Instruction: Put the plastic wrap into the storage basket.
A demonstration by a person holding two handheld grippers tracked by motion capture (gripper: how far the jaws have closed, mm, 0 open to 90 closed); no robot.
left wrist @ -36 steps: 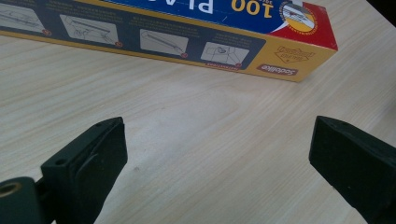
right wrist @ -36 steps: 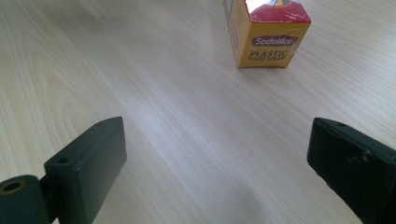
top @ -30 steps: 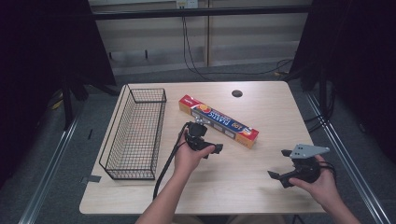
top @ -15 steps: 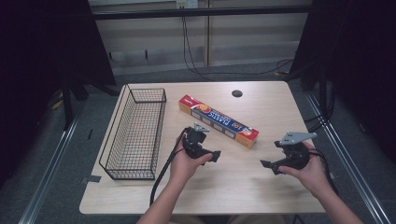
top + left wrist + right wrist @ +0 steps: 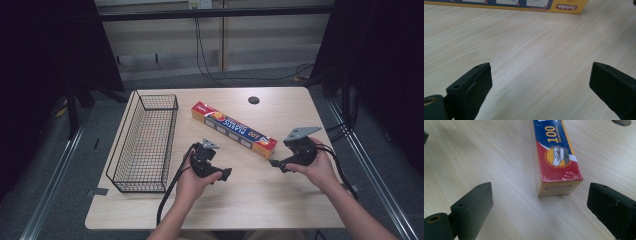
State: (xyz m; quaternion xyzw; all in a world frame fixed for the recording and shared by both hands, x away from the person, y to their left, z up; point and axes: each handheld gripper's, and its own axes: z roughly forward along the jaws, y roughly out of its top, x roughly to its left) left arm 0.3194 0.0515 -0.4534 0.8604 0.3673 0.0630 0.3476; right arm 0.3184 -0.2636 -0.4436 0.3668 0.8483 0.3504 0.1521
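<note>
A long red, blue and yellow box of plastic wrap [image 5: 233, 130] lies diagonally on the wooden table [image 5: 260, 200]. My right gripper [image 5: 274, 164] sits just off the box's near right end, jaws wide open and apart from it. In the right gripper view that box end [image 5: 557, 172] lies ahead between the open jaws, my gripper [image 5: 540, 207] short of it. My left gripper [image 5: 226, 173] rests in front of the box's long side, open and empty. The left gripper view has the box's yellow side [image 5: 529, 5] at the top and bare wood at the gripper [image 5: 540, 82].
A black wire basket [image 5: 145, 142] stands empty on the table's left part. A dark round hole [image 5: 253, 100] sits near the far edge. Cables trail from both grippers toward the front edge. Dark floor and metal rails flank the table.
My right gripper has moved left and farther up the table, toward the box's near end. The left gripper has shifted only slightly.
</note>
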